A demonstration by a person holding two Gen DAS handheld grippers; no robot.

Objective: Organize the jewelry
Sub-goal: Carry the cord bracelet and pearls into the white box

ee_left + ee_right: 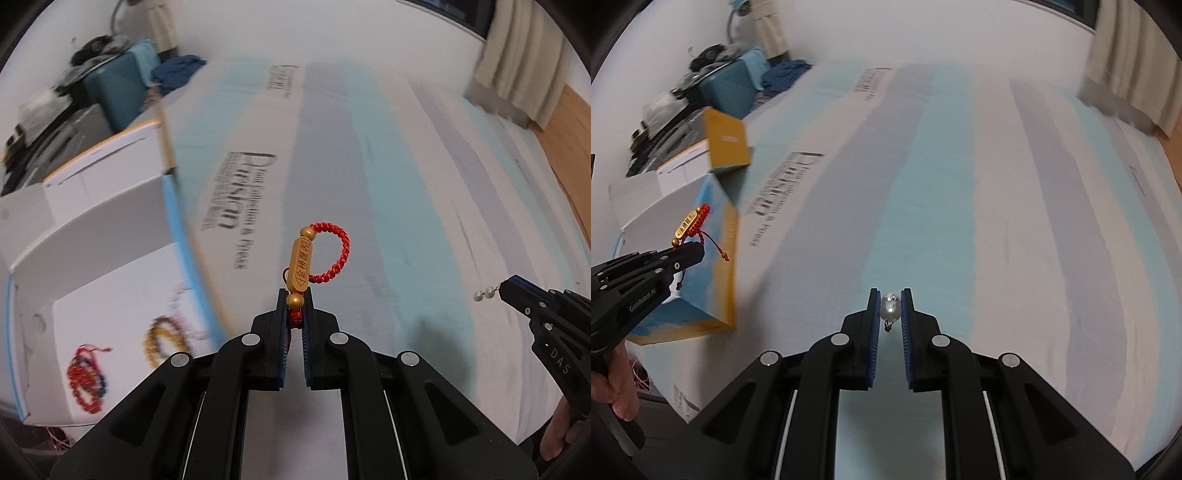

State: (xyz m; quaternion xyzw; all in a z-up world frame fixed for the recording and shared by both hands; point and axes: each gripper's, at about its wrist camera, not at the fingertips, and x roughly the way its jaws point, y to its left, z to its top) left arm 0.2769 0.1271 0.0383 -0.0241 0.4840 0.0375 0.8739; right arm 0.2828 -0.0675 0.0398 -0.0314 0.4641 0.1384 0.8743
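The wide bedspread (pixel 960 184), striped in pale blue, grey and white with dark printed lettering, fills both views, but it is smeared by blur and the lettering is only partly legible. Its far edge meets a white wall, where a beige curtain (pixel 517 62) is cut off by the rim of the view; to the right a strip of wooden floor shows. Most of the spread lies bare ahead of both grippers.

At the left edge stands an open white cardboard box (pixel 110 229) with blue and yellow outer sides. Its near end is cut off in the left wrist view. On its floor lie a red bead bracelet (pixel 86 382) and a yellow bead bracelet (pixel 166 341), both blurred. Beyond it, a teal suitcase (pixel 729 88) and dark clutter are too smeared to make out.

The left gripper (pixel 295 306) is clamped on the knotted end of a red braided cord bracelet with a gold engraved bar (pixel 303 264), which stands up past the fingertips, just right of the box wall. Its red tassel (pixel 722 254) hangs free under the jaws.

The right gripper (pixel 890 306) is pinched together on a small white pearl earring (pixel 889 308), held between the blue pads at the tips; from the left wrist view two pearls stick out beyond the tips. It hangs over open spread, well apart from the box.
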